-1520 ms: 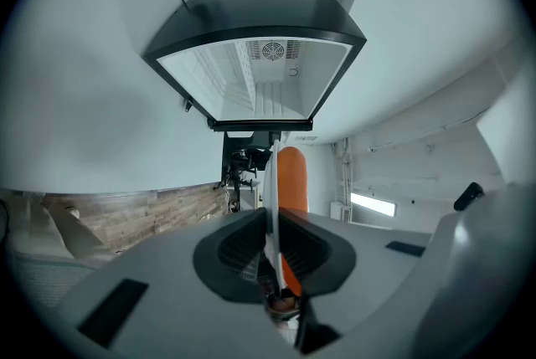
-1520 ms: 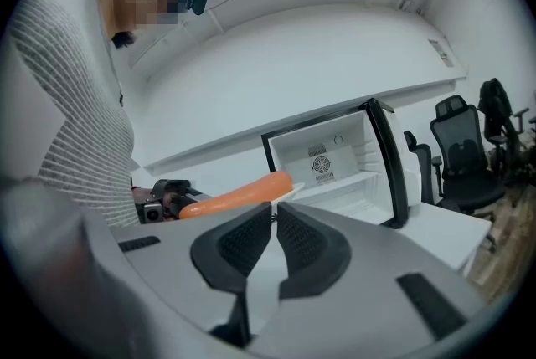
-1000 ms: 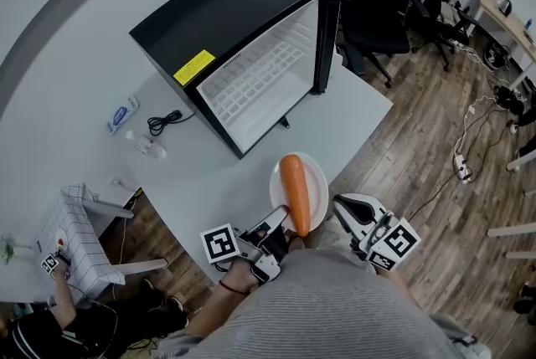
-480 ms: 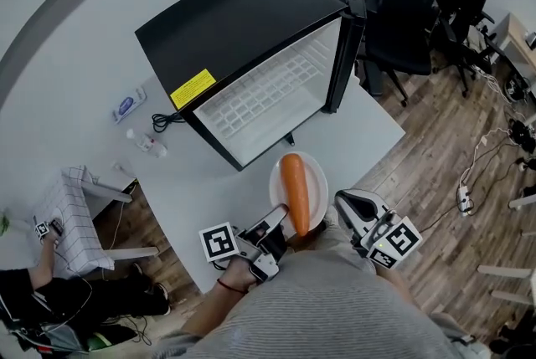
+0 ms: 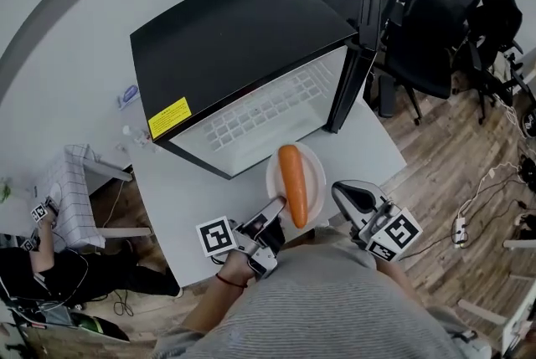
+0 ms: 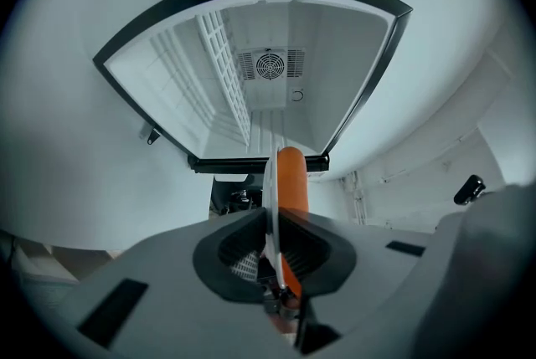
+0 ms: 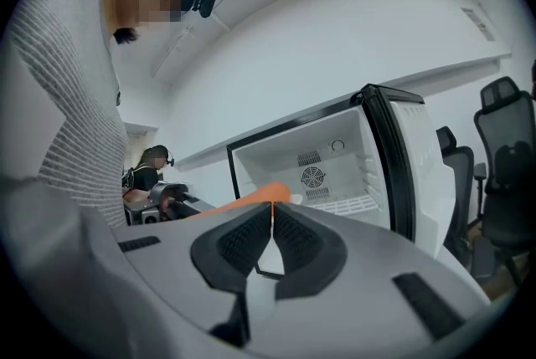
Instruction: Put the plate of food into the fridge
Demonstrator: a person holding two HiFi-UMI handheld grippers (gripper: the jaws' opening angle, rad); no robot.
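L gripper [image 5: 275, 218] clamped on plate [image 5: 312, 173] rim, plate's 7 o'clock | carrot [image 5: 292, 182] lying along plate | plate over table [image 5: 368, 146], 5 o'clock of open fridge [image 5: 243, 39] | R gripper [image 5: 338, 191] jaws pressed together, empty, plate's 4 o'clock

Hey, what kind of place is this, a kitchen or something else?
Probably an office or lab room, not a kitchen: black swivel office chairs stand on the wood floor, the fridge sits open on a white table, and a power strip lies nearby.
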